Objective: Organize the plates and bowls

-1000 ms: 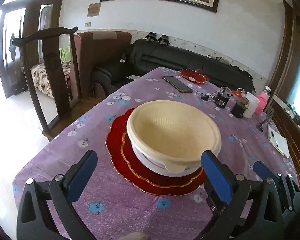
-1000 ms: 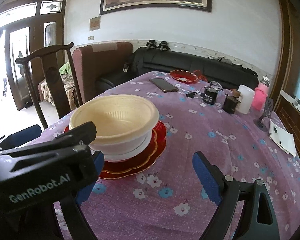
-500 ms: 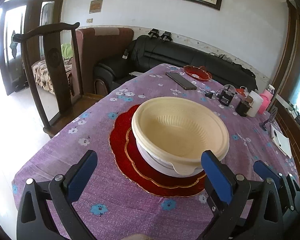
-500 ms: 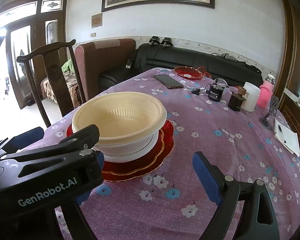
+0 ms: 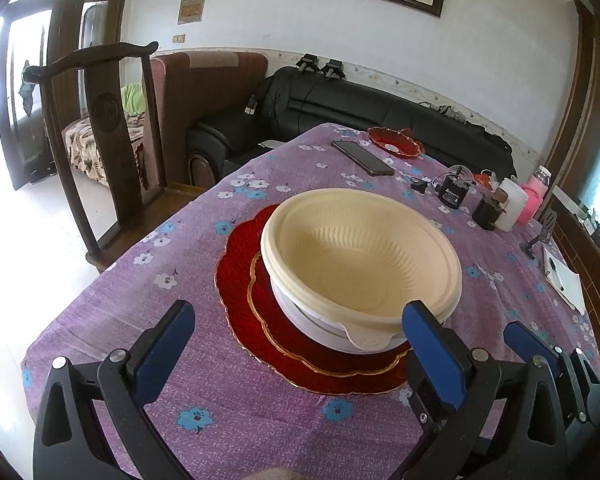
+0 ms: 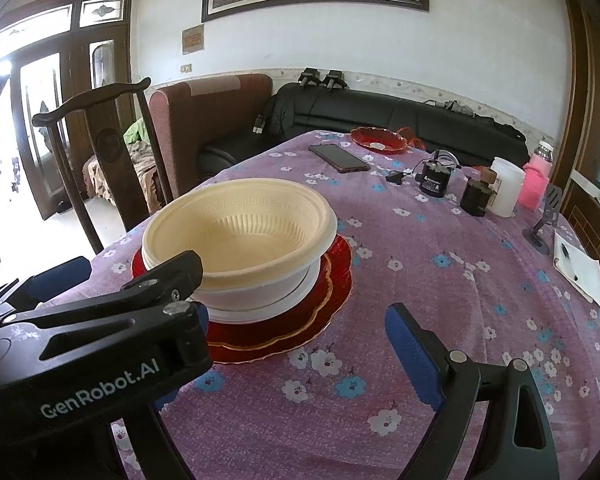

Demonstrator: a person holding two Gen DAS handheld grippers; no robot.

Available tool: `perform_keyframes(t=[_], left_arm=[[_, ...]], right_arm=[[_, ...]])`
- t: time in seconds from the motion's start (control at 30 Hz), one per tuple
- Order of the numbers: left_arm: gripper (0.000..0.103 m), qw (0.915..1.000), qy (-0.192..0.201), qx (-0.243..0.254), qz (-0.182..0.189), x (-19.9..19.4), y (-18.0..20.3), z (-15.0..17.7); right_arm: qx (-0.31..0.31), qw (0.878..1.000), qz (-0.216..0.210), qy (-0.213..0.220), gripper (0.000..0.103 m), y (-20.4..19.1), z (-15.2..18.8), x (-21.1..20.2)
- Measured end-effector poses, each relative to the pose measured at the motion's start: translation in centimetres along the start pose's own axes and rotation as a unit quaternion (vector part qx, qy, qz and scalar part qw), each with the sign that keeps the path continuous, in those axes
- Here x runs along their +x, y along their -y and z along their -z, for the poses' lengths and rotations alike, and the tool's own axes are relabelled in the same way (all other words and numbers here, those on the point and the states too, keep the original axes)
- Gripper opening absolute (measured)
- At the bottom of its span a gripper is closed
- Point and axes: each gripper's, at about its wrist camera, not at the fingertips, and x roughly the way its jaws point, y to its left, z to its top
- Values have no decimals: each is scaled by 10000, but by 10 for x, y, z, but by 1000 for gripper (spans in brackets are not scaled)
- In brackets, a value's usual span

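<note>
A cream bowl (image 5: 360, 264) sits nested in a white bowl (image 5: 324, 328) on stacked red plates (image 5: 240, 280) with gold rims, on the purple flowered tablecloth. My left gripper (image 5: 300, 344) is open and empty, just in front of the stack. The same stack shows in the right wrist view: cream bowl (image 6: 240, 232), white bowl (image 6: 260, 300), red plates (image 6: 332, 272). My right gripper (image 6: 292, 344) is open and empty, to the right of the stack. The left gripper's body (image 6: 92, 360) blocks its lower left. A small red dish (image 5: 394, 141) lies at the table's far end.
A phone (image 5: 362, 157), a black adapter (image 5: 452, 194), a white jar (image 5: 510, 208), a pink bottle (image 5: 536, 196) and a notepad (image 5: 562, 280) lie farther back and right. A wooden chair (image 5: 100, 128) stands at the left edge. A black sofa (image 5: 380, 112) is behind.
Both grippers have drawn slightly nearer the stack and the view has shifted a little. The bowls and plates have not moved.
</note>
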Motion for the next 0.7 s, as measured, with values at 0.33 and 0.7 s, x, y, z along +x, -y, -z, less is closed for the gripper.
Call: perform_keyframes(t=[0.33,0.7], left_arm=[[103,10000,23,-18,-33,2,-1,1],[103,10000,78,3,-48,-6,3,3]], right_arm=[[20,10000,-19,9,93,0,0,0],[49,10000,-42,66,93,-1,2,-6]])
